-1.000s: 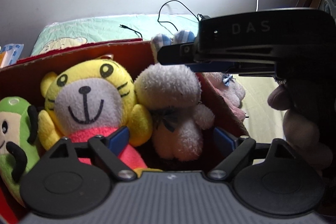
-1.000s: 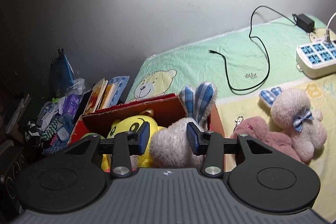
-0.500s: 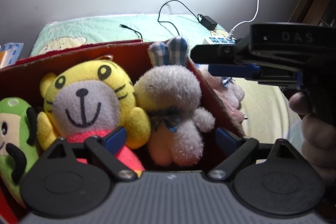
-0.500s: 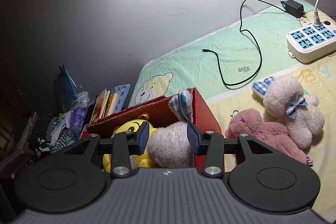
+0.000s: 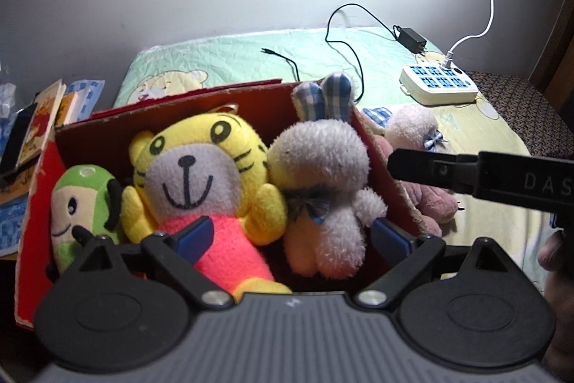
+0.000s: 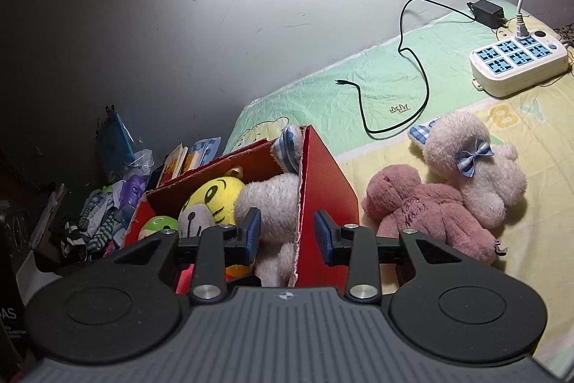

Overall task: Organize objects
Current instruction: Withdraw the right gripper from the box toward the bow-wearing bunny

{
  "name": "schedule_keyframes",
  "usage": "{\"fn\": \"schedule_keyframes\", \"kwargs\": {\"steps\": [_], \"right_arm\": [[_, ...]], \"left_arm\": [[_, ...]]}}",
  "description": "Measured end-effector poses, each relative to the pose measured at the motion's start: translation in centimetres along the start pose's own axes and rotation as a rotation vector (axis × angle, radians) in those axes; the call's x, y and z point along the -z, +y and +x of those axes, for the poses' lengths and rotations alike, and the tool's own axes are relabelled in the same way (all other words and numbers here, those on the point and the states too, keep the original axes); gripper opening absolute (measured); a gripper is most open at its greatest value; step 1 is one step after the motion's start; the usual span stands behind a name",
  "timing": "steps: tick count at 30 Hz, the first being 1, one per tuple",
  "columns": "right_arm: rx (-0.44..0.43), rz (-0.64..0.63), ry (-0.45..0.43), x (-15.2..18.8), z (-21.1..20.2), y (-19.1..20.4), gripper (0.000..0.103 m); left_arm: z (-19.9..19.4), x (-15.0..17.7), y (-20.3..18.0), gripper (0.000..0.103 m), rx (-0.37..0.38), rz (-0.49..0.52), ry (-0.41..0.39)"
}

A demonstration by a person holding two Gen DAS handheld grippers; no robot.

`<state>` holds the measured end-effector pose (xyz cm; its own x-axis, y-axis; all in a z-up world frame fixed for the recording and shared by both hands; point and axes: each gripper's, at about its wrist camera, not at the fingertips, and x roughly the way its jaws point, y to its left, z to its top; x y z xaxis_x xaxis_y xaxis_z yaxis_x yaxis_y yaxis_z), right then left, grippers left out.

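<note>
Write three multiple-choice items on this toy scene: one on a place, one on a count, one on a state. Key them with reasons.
1. Where is the yellow tiger?
A. In the red box
B. On the bed sheet
C. By the power strip

2. How many plush toys lie on the bed sheet outside the box?
A. One
B. Two
C. Four

3. How do the right tongs stand?
A. Shut on a toy
B. Open and empty
C. Shut on the cable

Key: 1 A, it sits between the green toy and the white bunny. 2 B, the pink plush and the cream bunny. 3 B, the pads stand apart, gripping nothing.
</note>
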<state>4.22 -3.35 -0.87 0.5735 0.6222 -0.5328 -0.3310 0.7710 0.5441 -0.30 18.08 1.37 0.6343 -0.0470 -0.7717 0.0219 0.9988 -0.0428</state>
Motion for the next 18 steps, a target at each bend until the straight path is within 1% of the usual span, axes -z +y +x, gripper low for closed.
{"fn": "schedule_keyframes", "kwargs": {"steps": [4,8,18], "right_arm": [[-0.027,-0.007,0.023,0.2,-0.5,-0.3,0.037],[-0.024,-0.011,0.045,0.2,-0.9,-0.9,0.037],[-0.029,-0.018,0.058,-0.2,-2.0,-2.9,0.037]], "left_arm": [[-0.9,0.4,-0.7,0.095,-0.054,-0.018,0.019],[-1.4,0.4,-1.7,0.095,-0.109,-0.013,0.026],[-1.0,-0.2,-4.2,0.095,-0.189,-0.012,0.044]]}}
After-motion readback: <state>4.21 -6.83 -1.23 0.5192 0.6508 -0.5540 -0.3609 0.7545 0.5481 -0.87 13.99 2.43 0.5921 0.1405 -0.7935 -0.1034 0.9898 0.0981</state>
